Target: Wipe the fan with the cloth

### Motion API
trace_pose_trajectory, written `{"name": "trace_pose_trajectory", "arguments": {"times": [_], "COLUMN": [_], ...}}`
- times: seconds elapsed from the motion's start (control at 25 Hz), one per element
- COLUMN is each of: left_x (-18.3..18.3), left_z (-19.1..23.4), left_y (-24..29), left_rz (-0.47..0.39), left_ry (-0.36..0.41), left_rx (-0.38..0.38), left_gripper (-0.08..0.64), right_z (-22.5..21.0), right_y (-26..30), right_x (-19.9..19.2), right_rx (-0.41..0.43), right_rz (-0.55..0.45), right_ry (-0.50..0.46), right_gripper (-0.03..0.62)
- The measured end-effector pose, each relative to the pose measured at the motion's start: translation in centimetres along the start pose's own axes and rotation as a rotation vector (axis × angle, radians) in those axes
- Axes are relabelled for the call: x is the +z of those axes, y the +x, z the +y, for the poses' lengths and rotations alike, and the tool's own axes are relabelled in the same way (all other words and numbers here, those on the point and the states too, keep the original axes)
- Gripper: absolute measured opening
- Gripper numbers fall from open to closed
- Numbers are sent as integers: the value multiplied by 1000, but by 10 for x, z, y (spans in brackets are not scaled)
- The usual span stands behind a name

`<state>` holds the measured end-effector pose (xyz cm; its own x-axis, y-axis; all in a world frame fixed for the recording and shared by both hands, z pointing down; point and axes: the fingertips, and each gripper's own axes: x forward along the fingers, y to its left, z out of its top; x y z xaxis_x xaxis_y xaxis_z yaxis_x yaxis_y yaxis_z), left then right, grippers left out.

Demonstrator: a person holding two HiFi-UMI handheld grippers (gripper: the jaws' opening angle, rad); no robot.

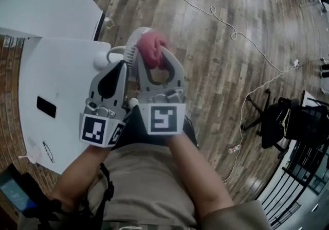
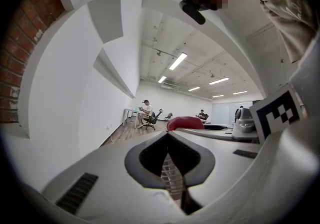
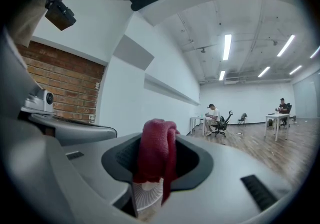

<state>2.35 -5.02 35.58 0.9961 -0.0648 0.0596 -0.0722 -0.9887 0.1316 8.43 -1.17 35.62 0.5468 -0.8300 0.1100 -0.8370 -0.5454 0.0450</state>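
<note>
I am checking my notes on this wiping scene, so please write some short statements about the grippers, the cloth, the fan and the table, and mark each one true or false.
1. The right gripper holds a red cloth between its jaws. True.
2. The jaws of the left gripper stand wide apart. False: they are closed together.
3. The fan is black. False: it is white.
4. A flat black object lies on the white table. True.
</note>
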Motion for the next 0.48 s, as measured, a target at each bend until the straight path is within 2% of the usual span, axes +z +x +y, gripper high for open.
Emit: {"name": "trace_pose_trajectory", "arguments": {"times": [0.48], "left_x": [-8], "left_z": [-10], "left_y": [5], "left_rz": [10], "left_ry": [7], "left_rx": [-22], "left_gripper": [2], "right_z": [-20], "right_y": [-1], "right_x": [-2], "right_rx": [-29], "right_rz": [-48], "right_ry": [28], "right_gripper": [170]}}
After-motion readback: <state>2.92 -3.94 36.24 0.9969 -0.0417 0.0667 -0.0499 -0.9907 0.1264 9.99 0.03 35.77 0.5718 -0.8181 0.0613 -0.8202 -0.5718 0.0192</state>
